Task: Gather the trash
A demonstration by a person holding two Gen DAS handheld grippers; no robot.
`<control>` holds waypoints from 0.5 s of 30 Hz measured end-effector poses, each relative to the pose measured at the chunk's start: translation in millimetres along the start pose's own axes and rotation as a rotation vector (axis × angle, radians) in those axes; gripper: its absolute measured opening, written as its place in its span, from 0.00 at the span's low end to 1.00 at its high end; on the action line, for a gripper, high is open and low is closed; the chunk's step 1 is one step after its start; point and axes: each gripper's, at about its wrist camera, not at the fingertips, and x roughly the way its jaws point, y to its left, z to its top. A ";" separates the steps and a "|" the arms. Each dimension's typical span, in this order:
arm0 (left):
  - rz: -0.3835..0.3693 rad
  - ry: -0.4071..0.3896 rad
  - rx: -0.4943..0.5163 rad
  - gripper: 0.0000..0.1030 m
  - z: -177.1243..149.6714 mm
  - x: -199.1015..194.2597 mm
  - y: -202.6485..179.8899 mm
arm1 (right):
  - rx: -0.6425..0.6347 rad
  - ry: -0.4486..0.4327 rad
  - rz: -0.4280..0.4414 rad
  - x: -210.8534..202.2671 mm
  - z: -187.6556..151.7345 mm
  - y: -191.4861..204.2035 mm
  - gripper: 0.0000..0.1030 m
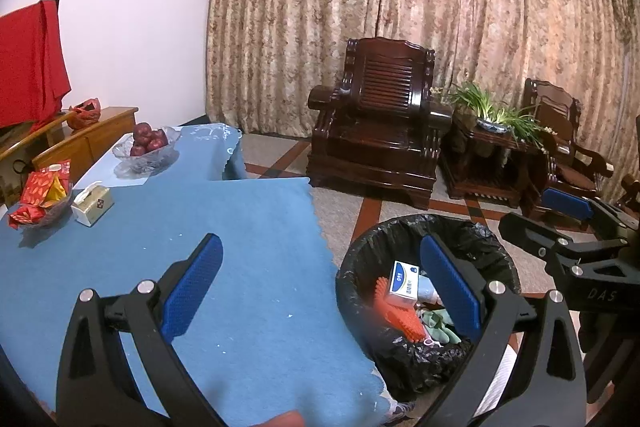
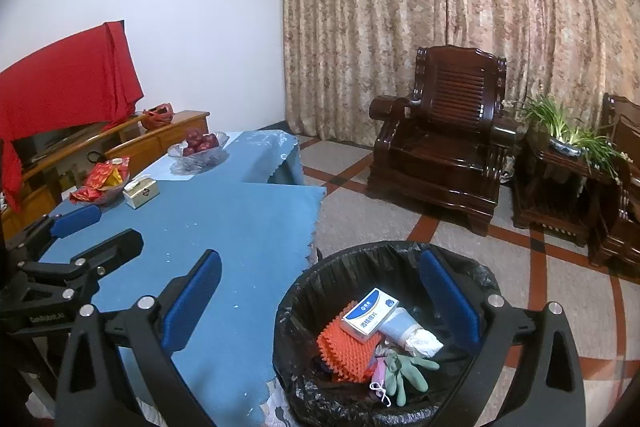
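Currently, the left gripper (image 1: 320,291) stands wide open and holds nothing; it hangs over the right edge of the blue cloth-covered table (image 1: 248,267). The right gripper (image 2: 320,295) is likewise spread wide and empty, its right finger above the round bin lined with a black plastic bag (image 2: 312,283), which stands on the floor just beside the table's right edge. Inside the bin lie a white-and-blue cardboard box (image 2: 370,313), an orange spiked rubber mat (image 2: 344,351), a crumpled white wrapper (image 2: 412,335) and green gloves (image 2: 400,367).
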 end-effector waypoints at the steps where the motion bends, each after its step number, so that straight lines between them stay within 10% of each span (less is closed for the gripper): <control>1: 0.001 0.001 0.000 0.94 0.2 0.2 0.2 | 0.000 0.000 0.001 0.0 0.2 0.1 0.94; 15: 0.000 0.002 -0.001 0.94 -0.1 0.2 2.3 | 0.000 0.000 0.001 0.4 -0.3 1.4 0.94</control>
